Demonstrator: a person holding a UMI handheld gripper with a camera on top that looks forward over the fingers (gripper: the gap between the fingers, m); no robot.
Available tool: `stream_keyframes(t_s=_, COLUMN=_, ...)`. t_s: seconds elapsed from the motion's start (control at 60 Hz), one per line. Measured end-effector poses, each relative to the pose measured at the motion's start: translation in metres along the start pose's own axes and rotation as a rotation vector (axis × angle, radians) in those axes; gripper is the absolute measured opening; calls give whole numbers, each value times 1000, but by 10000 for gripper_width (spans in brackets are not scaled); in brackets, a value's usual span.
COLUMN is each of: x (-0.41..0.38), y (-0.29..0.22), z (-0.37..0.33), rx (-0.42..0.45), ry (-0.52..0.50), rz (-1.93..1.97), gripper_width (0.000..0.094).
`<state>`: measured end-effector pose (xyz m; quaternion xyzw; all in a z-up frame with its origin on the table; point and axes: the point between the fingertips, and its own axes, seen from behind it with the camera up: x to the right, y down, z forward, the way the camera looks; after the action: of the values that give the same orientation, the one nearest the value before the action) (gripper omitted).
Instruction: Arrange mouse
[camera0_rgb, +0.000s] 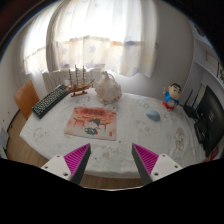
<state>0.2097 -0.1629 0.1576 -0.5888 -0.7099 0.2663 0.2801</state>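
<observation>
On the far side of the table, at about 1 o'clock from my fingertips, sits a small pale blue-grey rounded object (153, 115); I take it for the mouse, though it is too small to be sure. It rests on the tablecloth alone, well beyond my fingers and touching nothing.

Neighbours of the mouse:
- At its 9 o'clock, near but apart: flat rectangular pink-and-white printed mat or book (90, 122), lying flat, straight ahead of my left finger at roughly 11 o'clock from me. Cannot tell which of the two it is.
- At its 1 o'clock, near the table's right end: small blue-and-red cartoon figurine (173, 95), upright.
- At its 3 o'clock, at the table's right edge: dark black boxy object (210, 115), only partly seen.

Beyond the mat, at its 12 o'clock: white spiky shell-like ornament (107, 90). Just beside that, at 10 o'clock: brown wooden model sailing ship (79, 78). Further to 9 o'clock: black keyboard (50, 101), set at an angle.

Everything stands on a white patterned tablecloth (130, 138). White sheer curtains (110, 35) hang behind.

My claw (110, 150): spread wide, magenta pads (76, 158) bare, nothing between them, hovering at the table's near edge.
</observation>
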Motion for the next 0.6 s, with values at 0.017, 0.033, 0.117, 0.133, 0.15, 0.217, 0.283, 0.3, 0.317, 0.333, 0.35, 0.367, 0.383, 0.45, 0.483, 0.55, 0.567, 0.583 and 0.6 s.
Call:
stream_keyframes(t_s=0.017, x=1, y=-1, z=1, rx=1, ry=2, rz=2, gripper_width=852)
stream_keyframes(t_s=0.033, x=3, y=-2, z=5, rx=2, ry=5, rz=6, gripper_width=853)
stream_keyframes(t_s=0.117, x=16, y=-7, z=18, rx=5, ry=23, rz=30, gripper_width=854)
stream_keyframes(t_s=0.133, x=19, y=-3, z=15, rx=4, ry=28, rz=32, gripper_width=853)
stream_keyframes(t_s=0.15, x=23, y=-4, z=18, rx=3, ry=33, rz=38, gripper_width=852)
stream_keyframes(t_s=0.217, x=40, y=-6, z=27, rx=2, ry=61, rz=65, gripper_width=853)
stream_keyframes(t_s=0.283, x=59, y=-5, z=33, rx=6, ry=98, rz=93, gripper_width=854)
stream_keyframes(t_s=0.3, x=65, y=-5, z=34, rx=7, ry=106, rz=101, gripper_width=854)
stream_keyframes(t_s=0.317, x=70, y=-5, z=36, rx=7, ry=115, rz=109, gripper_width=853)
stream_keyframes(t_s=0.333, x=76, y=-5, z=37, rx=7, ry=124, rz=117, gripper_width=852)
stream_keyframes(t_s=0.35, x=81, y=-5, z=39, rx=7, ry=133, rz=125, gripper_width=851)
stream_keyframes(t_s=0.367, x=87, y=-5, z=41, rx=8, ry=141, rz=133, gripper_width=851)
stream_keyframes(t_s=0.383, x=92, y=-5, z=43, rx=9, ry=149, rz=140, gripper_width=852)
stream_keyframes(t_s=0.45, x=113, y=-2, z=50, rx=5, ry=177, rz=165, gripper_width=850)
stream_keyframes(t_s=0.483, x=124, y=-1, z=54, rx=8, ry=190, rz=176, gripper_width=853)
stream_keyframes(t_s=0.55, x=143, y=1, z=63, rx=17, ry=207, rz=191, gripper_width=854)
stream_keyframes(t_s=0.567, x=148, y=2, z=65, rx=19, ry=211, rz=196, gripper_width=853)
stream_keyframes(t_s=0.583, x=153, y=3, z=67, rx=20, ry=215, rz=201, gripper_width=853)
stream_keyframes(t_s=0.6, x=158, y=4, z=70, rx=21, ry=220, rz=205, gripper_width=852)
